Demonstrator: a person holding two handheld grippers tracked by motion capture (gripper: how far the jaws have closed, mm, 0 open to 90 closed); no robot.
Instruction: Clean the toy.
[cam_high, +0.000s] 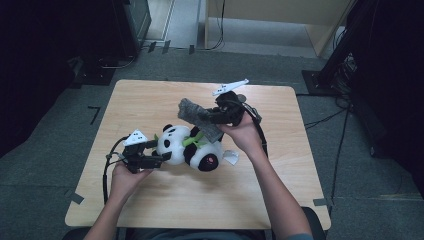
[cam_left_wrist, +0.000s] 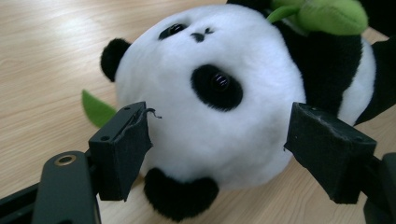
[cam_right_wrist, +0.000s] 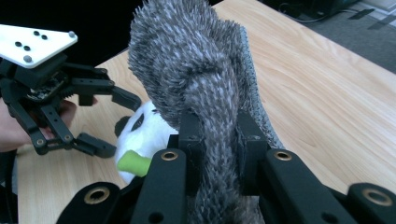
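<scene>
High view first: at the table's (cam_high: 150, 95) near left I have the left hand-held gripper (cam_high: 161, 152) with its jaws spread wide on either side of the plush panda's (cam_high: 192, 147) white head; the left gripper view has both pads standing clear of the fur. That panda lies on its side near the middle of the table, with a green leaf (cam_left_wrist: 97, 108) beside its ear. To its right and farther off, my right hand-held gripper (cam_right_wrist: 217, 133) is clamped on a fuzzy grey cloth (cam_right_wrist: 196, 70), holding it up just above the panda's body.
</scene>
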